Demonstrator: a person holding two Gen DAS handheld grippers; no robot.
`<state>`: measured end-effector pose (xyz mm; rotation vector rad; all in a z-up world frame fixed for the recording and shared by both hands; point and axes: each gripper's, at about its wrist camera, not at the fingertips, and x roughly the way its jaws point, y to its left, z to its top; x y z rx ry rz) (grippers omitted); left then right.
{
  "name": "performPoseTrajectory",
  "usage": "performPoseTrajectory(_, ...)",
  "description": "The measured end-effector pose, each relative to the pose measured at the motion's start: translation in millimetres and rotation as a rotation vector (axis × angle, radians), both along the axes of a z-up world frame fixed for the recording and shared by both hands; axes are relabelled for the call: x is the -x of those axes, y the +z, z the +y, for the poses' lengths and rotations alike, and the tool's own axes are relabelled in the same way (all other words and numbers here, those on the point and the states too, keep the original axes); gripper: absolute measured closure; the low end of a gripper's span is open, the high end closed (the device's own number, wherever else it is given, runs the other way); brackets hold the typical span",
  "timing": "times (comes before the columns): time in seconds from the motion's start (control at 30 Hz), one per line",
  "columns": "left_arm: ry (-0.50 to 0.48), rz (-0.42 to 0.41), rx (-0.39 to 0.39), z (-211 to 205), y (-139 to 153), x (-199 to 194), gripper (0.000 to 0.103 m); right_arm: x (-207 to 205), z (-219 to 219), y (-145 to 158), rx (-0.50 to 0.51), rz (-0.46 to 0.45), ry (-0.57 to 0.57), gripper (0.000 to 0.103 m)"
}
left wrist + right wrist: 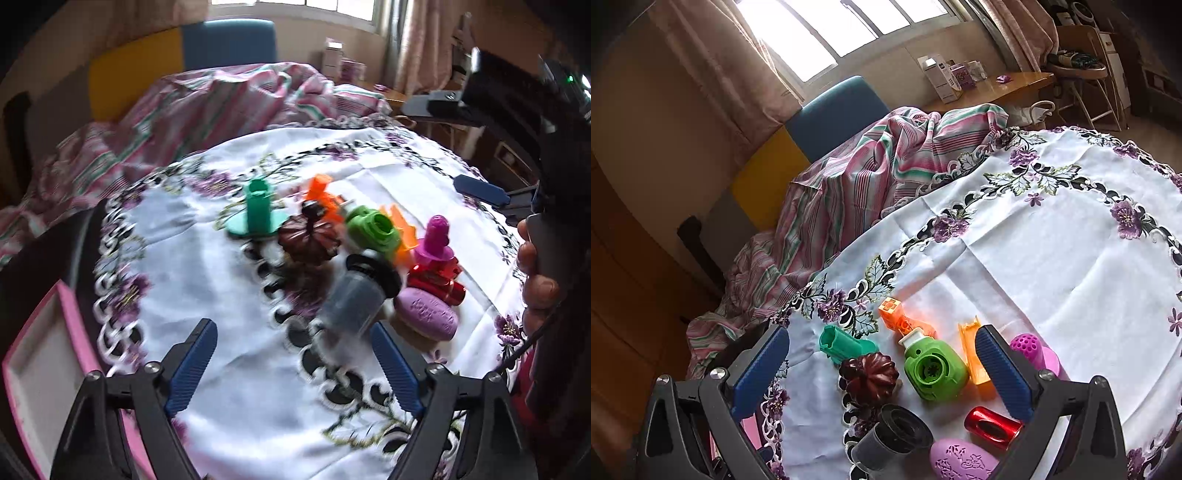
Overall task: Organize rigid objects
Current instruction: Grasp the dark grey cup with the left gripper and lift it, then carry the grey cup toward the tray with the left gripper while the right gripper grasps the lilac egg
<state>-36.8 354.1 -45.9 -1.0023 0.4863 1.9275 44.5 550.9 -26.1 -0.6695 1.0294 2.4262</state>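
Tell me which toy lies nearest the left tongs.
The grey cylinder with the black rim: it lies tilted just ahead of the open left tongs, by the right finger. The purple oval and red piece sit further right.

Toys are crowding the near middle of the embroidered tablecloth (1052, 258), leaving its far right half lying open for a gripper to pass. The grey-black cup (354, 291) is lying tipped just ahead of the left gripper (291, 365), whose spread jaws are hanging over bare cloth. The purple oval (428, 314), red canister (439, 284) and magenta piece (436, 240) are packing the right flank, touching or nearly so. A pink tray (40, 369) is bordering the left edge.
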Motion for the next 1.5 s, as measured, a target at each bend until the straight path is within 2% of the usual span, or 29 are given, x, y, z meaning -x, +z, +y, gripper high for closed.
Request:
performPoseTrajectory(0.1,-0.085,-0.020,0.031,24,-14,-3,0.033,-2,3,-2,0.019,0.004,-0.012,0.000)
performPoseTrajectory(0.2,-0.146,-0.030,0.075,45,-30,-5,0.035,-2,5,-5,0.040,-0.001,-0.013,0.000)
performPoseTrajectory(0.33,-0.170,-0.058,0.080,61,-37,0,0.036,0,5,-7,0.042,-0.006,-0.010,0.000)
performPoseTrajectory(0.37,-0.174,-0.068,0.082,65,-39,1,0.038,0,5,-8,0.043,-0.005,-0.009,0.000)
performPoseTrajectory(0.43,-0.187,-0.094,0.094,73,-47,1,0.052,2,6,-8,0.041,-0.015,-0.012,0.000)
performPoseTrajectory(0.5,-0.175,-0.126,0.071,73,-51,3,0.055,3,7,-10,0.038,-0.030,-0.014,0.002)
performPoseTrajectory(0.53,-0.163,-0.135,0.055,69,-50,3,0.056,3,7,-11,0.038,-0.032,-0.016,0.006)
performPoseTrajectory(0.57,-0.145,-0.142,0.040,64,-49,4,0.057,2,8,-11,0.039,-0.032,-0.020,0.013)
performPoseTrajectory(0.67,-0.095,-0.152,0.012,43,-43,7,0.058,5,9,-13,0.037,-0.050,-0.018,0.021)
performPoseTrajectory(0.9,0.027,-0.149,-0.089,-24,-8,14,0.058,24,-6,-24,0.034,-0.136,0.094,0.030)
performPoseTrajectory(1.03,0.093,-0.137,-0.107,-58,1,14,0.058,37,-16,-35,0.048,-0.208,0.176,0.035)
performPoseTrajectory(1.1,0.137,-0.148,-0.122,-78,3,16,0.058,42,-21,-42,0.061,-0.256,0.219,0.035)
performPoseTrajectory(1.17,0.162,-0.147,-0.133,-98,6,15,0.058,47,-29,-51,0.087,-0.318,0.303,0.043)
performPoseTrajectory(1.27,0.182,-0.126,-0.146,-124,12,14,0.058,43,-37,-51,0.068,-0.408,0.399,0.044)
performPoseTrajectory(1.33,0.195,-0.123,-0.154,-137,13,15,0.058,36,-37,-49,0.038,-0.460,0.439,0.044)
performPoseTrajectory(1.5,0.239,-0.147,-0.182,-164,12,16,0.058,22,-42,-62,-0.054,-0.661,0.512,0.044)
